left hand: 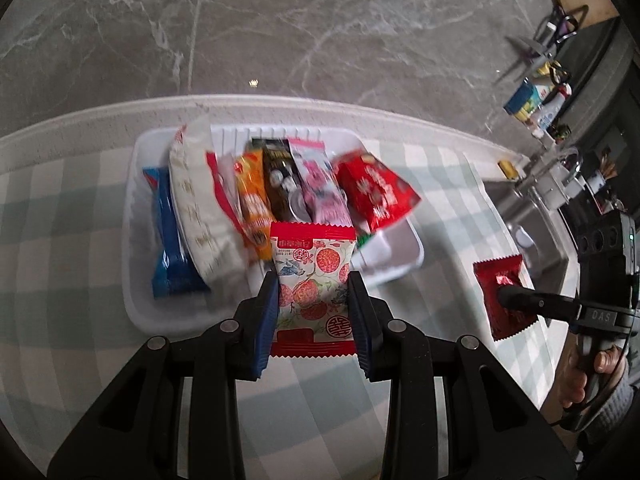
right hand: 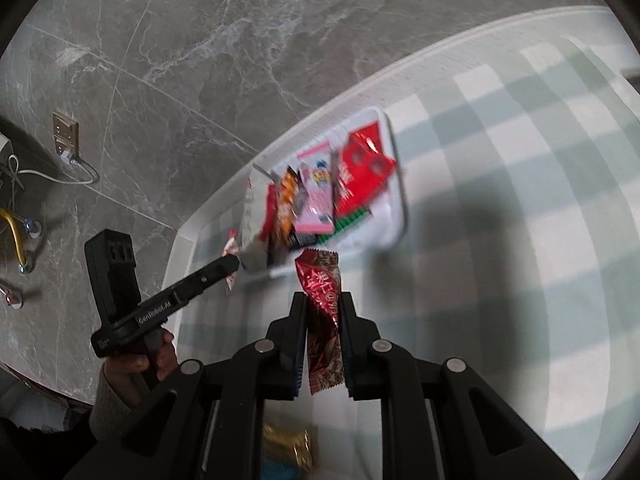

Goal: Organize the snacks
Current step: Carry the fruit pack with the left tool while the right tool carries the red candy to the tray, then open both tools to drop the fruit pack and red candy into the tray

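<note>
My left gripper (left hand: 314, 286) is shut on a white snack packet with red fruit print and red ends (left hand: 314, 280), held just in front of the white tray (left hand: 136, 208). The tray holds several packets: blue (left hand: 170, 240), white (left hand: 192, 200), orange (left hand: 252, 204), dark (left hand: 280, 180), pink (left hand: 320, 184) and red (left hand: 376, 192). My right gripper (right hand: 322, 308) is shut on a dark red foil packet (right hand: 324, 300), held above the checked cloth near the tray (right hand: 396, 184). In the left wrist view it shows at the right with its packet (left hand: 502, 296).
The table has a green and white checked cloth (left hand: 60, 240) and a pale edge (left hand: 280, 100), with grey marble floor beyond. A gold-wrapped snack (right hand: 288, 446) lies under my right gripper. A sink and cluttered shelf (left hand: 540, 104) stand at the right.
</note>
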Tool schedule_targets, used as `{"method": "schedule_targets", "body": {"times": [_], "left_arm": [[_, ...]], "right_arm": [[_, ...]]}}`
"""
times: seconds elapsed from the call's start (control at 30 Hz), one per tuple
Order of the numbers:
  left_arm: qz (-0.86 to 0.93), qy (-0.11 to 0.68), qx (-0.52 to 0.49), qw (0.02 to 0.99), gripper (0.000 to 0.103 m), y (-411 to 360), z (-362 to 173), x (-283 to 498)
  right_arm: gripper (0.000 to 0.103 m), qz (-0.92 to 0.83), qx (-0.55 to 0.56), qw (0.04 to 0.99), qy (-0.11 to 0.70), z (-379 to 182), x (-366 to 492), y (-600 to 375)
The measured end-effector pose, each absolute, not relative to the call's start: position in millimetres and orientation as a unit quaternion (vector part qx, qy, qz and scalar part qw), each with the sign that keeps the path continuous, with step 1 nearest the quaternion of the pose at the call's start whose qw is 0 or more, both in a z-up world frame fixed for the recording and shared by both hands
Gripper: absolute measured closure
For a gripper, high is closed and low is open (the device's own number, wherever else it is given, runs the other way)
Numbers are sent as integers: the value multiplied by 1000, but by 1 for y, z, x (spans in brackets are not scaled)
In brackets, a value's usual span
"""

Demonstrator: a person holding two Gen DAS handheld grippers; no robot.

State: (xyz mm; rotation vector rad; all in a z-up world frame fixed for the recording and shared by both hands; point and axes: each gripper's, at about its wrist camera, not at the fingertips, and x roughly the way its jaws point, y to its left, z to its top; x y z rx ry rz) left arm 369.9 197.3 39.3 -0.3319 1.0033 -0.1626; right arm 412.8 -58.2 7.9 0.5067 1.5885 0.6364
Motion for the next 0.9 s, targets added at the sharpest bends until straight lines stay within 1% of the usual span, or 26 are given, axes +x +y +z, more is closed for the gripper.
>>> {"method": "schedule_targets", "body": {"times": [0.43, 0.9], "left_arm": [[-59, 479, -169, 860, 72, 212, 34, 425], [-37, 479, -173, 860, 72, 226, 18, 454]], "right_arm": [[86, 295, 215, 635, 681, -29, 484, -1], [86, 293, 189, 638, 687, -64, 511, 35]]}}
